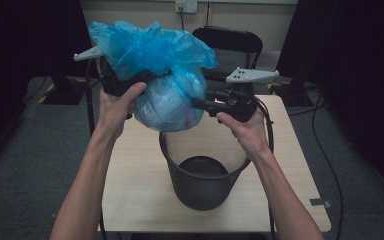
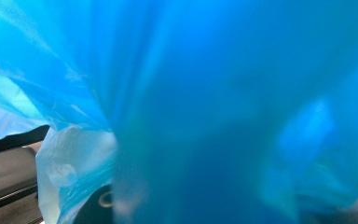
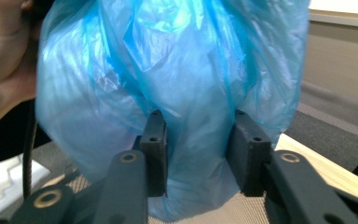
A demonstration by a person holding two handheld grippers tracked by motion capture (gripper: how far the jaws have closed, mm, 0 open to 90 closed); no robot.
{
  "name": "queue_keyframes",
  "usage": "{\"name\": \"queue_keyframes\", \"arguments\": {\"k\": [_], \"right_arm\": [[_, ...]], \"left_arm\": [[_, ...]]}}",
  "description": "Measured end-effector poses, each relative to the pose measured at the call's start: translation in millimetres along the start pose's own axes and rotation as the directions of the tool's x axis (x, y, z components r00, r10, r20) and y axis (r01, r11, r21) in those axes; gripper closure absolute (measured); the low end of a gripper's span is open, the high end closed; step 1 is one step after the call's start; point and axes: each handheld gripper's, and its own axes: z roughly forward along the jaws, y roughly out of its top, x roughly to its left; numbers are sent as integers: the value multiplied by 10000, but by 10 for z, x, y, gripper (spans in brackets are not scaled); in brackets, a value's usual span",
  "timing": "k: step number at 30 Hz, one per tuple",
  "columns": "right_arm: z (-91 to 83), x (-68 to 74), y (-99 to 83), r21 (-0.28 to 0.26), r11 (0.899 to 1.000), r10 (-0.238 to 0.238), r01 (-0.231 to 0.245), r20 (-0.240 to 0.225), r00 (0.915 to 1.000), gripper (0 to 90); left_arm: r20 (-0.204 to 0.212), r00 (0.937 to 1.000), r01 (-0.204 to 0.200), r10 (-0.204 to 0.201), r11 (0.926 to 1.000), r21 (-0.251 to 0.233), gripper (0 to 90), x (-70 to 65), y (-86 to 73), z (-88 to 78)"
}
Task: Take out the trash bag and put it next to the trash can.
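A: The right gripper [image 3: 196, 154] has its two black jaws set on either side of a fold of the blue plastic bag [image 3: 168, 84]. The film fills the gap between the pads and both pads look pressed into it, so I read that as a grasp on the bag's lower bulge.

B: And the left gripper [image 1: 117, 82]?

A: Clenched on the bag. From above, its body sits at the gathered neck, just under the loose ruffle of plastic, and in its own view the blue film lies right across the lens, so the pads themselves are hidden.

B: Where is the bag in the scene?

A: Held up in the air over the far half of the table [image 1: 130, 200], above and slightly to the far left of the black mesh bin [image 1: 202, 185]. It touches neither the bin nor the tabletop. The rounded, full part hangs below the neck and looks paler than the crumpled top.

B: The hands?

A: The left hand [image 1: 117, 107] wraps the left gripper against the bag's left side. The right hand [image 1: 245, 127] holds its gripper level, pointing left into the bag's right side.

B: Anything behind?

A: A dark folding chair [image 1: 230, 42] stands beyond the table's far edge.
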Motion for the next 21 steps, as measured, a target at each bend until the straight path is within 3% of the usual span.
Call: {"name": "queue_keyframes", "arguments": {"k": [4, 6, 8, 9, 10, 11, 14, 16, 21], "right_arm": [[56, -38, 37, -204, 9998, -37, 35, -126, 9999, 661], [33, -42, 35, -417, 9990, 123, -132, -227, 9997, 590], [11, -37, 29, -440, 9989, 130, -136, -157, 9998, 532], [-1, -39, 26, -501, 9985, 203, -214, -212, 9996, 508], [-14, -36, 23, -476, 9988, 130, -141, -223, 9997, 481], [-28, -34, 18, -491, 9987, 91, -103, -241, 9997, 468], [-77, -27, -2, -545, 9985, 41, -57, -289, 9996, 472], [-110, -15, -14, -569, 9983, -117, 93, -419, 9991, 537], [-162, 8, -10, -539, 9977, -440, 401, -741, 9963, 594]], "left_arm": [[-338, 9994, -54, 57, 10000, 73, 898, 105, -42, -61], [-656, 9978, -1, 8, 9999, 113, 898, 166, -81, -108], [-1298, 9915, 42, 10, 9992, 395, 899, 213, -131, -141], [-1289, 9916, 85, -36, 9992, 381, 899, 239, -159, -160], [-1280, 9917, 162, -122, 9994, 301, 899, 268, -182, -179], [-1384, 9868, 795, -838, 9962, -362, 899, 257, -204, -155], [-1472, 9837, 972, -1030, 9942, -462, 899, 326, -231, -203], [-1497, 9819, 1086, -1163, 9924, -581, 899, 363, -236, -236], [-1583, 9766, 1374, -1457, 9886, -620, 899, 454, -285, -282]]}}
